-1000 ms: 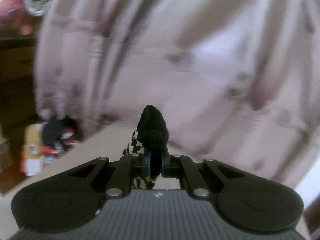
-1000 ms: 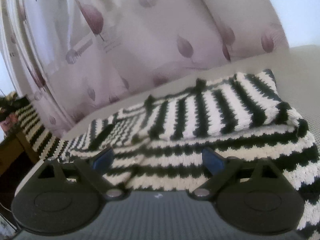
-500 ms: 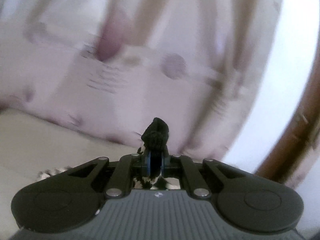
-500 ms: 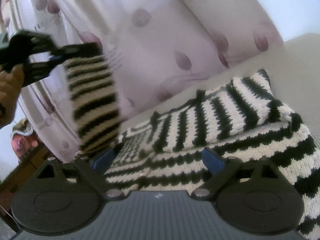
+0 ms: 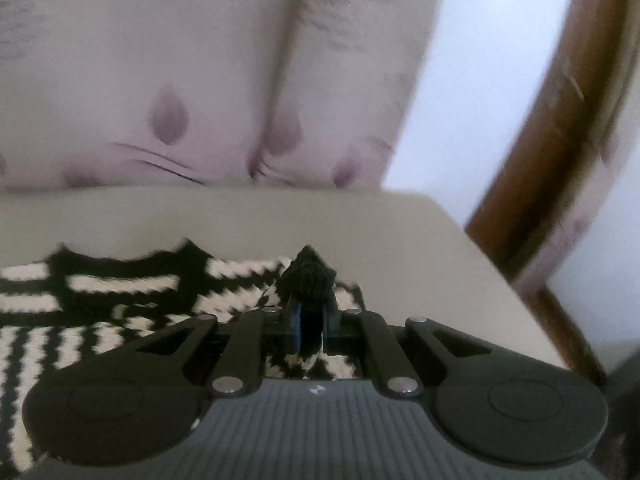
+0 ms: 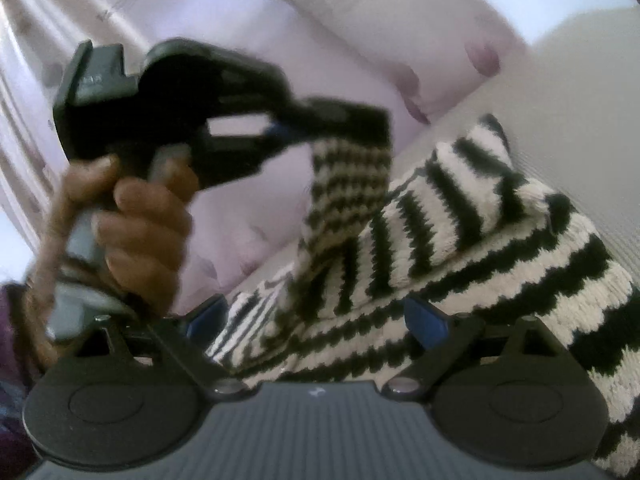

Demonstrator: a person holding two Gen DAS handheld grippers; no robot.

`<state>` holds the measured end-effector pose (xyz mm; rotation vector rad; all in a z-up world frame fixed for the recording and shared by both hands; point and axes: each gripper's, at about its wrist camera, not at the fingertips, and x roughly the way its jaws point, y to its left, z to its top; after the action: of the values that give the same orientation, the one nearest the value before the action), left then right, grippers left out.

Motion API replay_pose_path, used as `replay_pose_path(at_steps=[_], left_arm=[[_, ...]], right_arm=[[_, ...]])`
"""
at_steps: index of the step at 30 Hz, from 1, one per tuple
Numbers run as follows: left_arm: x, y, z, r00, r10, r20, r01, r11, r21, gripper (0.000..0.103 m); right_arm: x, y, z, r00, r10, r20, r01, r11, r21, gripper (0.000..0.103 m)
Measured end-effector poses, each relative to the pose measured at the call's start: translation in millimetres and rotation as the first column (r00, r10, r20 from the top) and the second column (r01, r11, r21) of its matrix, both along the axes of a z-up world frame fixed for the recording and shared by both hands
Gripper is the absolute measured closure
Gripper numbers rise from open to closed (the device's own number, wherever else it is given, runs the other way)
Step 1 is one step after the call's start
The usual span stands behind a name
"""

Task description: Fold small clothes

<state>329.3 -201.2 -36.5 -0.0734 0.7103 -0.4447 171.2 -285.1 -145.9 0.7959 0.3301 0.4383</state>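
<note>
A pale curtain (image 5: pixel 208 80) with mauve leaf prints hangs behind a cream tabletop (image 5: pixel 280 220), and a curved wooden chair frame (image 5: pixel 560 140) stands off the tabletop's far right corner. On the tabletop lies the task's thing, a black-and-white striped knit sweater (image 6: pixel 500 248), bunched and partly folded, with its body spread toward the near edge and one part already doubled over on top.

The left gripper (image 6: pixel 348 120), held in a person's hand (image 6: pixel 132 224), is clenched on a black cuff (image 5: pixel 308 276) at the end of the striped sleeve (image 6: pixel 352 184) and holds it raised above the sweater's body, the sleeve hanging down from the pinch to the pile. The right gripper (image 6: pixel 316 316) sits low at the near edge with its jaws spread wide and nothing between them; the knit lies just beyond its blue pads (image 6: pixel 424 320).

The risk, as I judge it, is in laying the sleeve down. The pinch takes only the cuff's tip, so a quick swing could pull it free, or drag the loose body askew because nothing pins it. A released sleeve may also land twisted.
</note>
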Motion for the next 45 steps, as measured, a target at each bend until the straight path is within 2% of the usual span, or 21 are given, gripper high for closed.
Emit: replay_pose_path(at_steps=[2,3,4,5,6,8,9,13,14,16,19,22,24,28,29,31,33,36,38,40,45], left_arm=[[0,-7,-9,0.999,-0.055,-0.004,0.055,0.999,0.002,0.087],[-1,-10,-11,0.998,-0.067,0.007,0.067,0.998,0.006,0.074],[-1,-8,-10,0.996,-0.085,0.020,0.085,0.996,0.001,0.050],[-7,-6,-6,0.994,-0.104,0.045,0.104,0.994,-0.014,0.039],[-15,-4,-2,0.990,-0.109,0.086,0.112,0.993,-0.030,0.020],[-25,0,10,0.978,-0.104,0.179,0.115,0.992,-0.052,0.005],[-31,4,16,0.971,-0.106,0.213,0.121,0.991,-0.060,0.002],[-57,32,29,0.960,-0.064,0.271,0.087,0.994,-0.073,0.002],[-66,43,29,0.957,-0.043,0.288,0.061,0.997,-0.055,0.002],[-86,70,20,0.946,0.018,0.323,-0.015,1.000,-0.012,0.002],[-119,120,-15,0.926,0.104,0.363,-0.131,0.990,0.050,0.002],[-127,162,-51,0.922,0.173,0.348,-0.234,0.962,0.140,0.007],[-129,188,-74,0.917,0.248,0.311,-0.303,0.942,0.142,0.007],[-127,226,-101,0.878,0.409,0.249,-0.433,0.900,0.047,0.005],[-125,232,-104,0.874,0.437,0.213,-0.451,0.892,0.021,0.005],[-124,237,-100,0.867,0.459,0.195,-0.465,0.885,-0.013,0.004],[-125,233,-100,0.856,0.479,0.197,-0.488,0.873,-0.002,0.004],[-132,233,-97,0.848,0.478,0.229,-0.487,0.873,-0.020,0.001],[-141,233,-94,0.840,0.480,0.252,-0.487,0.873,-0.040,0.000],[-143,233,-94,0.838,0.482,0.258,-0.488,0.872,-0.043,0.000],[-134,229,-96,0.845,0.488,0.218,-0.501,0.865,0.005,0.000]], right_arm=[[1,-3,-2,1.000,0.003,-0.006,-0.003,1.000,0.028,0.006],[2,-4,-3,1.000,0.003,-0.008,-0.002,0.999,0.034,0.006],[1,-5,-3,1.000,0.002,-0.007,-0.002,0.999,0.036,0.006],[-1,-4,-3,1.000,0.002,-0.005,-0.001,0.999,0.037,0.006],[-1,-4,-3,1.000,0.003,-0.002,-0.003,0.999,0.038,0.006],[-2,-5,-4,1.000,0.002,-0.001,-0.002,0.999,0.040,0.006],[-2,-5,-4,1.000,0.002,-0.002,-0.002,0.999,0.042,0.006],[-2,-11,-1,1.000,0.008,-0.005,-0.007,0.999,0.042,0.006],[-4,-14,4,1.000,0.003,0.004,-0.003,1.000,0.022,0.006],[-8,-17,22,0.998,-0.012,0.058,0.017,0.996,-0.088,0.007],[3,-21,47,0.996,-0.010,0.089,0.034,0.961,-0.274,0.007],[34,-29,53,0.999,-0.034,0.023,0.041,0.920,-0.389,0.013],[55,-31,49,0.999,-0.042,-0.027,0.026,0.899,-0.437,0.014],[84,-29,32,0.994,-0.015,-0.111,-0.036,0.893,-0.449,0.044],[90,-26,29,0.993,-0.015,-0.120,-0.044,0.881,-0.472,0.062],[98,-21,26,0.990,-0.005,-0.143,-0.066,0.872,-0.486,0.085],[99,-22,29,0.994,0.003,-0.113,-0.056,0.881,-0.470,0.087],[90,-32,48,0.999,-0.052,0.006,0.049,0.879,-0.474,0.088],[89,-39,55,0.995,-0.088,0.049,0.100,0.867,-0.489,0.089],[98,-44,50,0.995,-0.099,0.019,0.095,0.859,-0.504,0.088],[119,-47,16,0.991,-0.075,-0.112,0.014,0.883,-0.470,0.088]])
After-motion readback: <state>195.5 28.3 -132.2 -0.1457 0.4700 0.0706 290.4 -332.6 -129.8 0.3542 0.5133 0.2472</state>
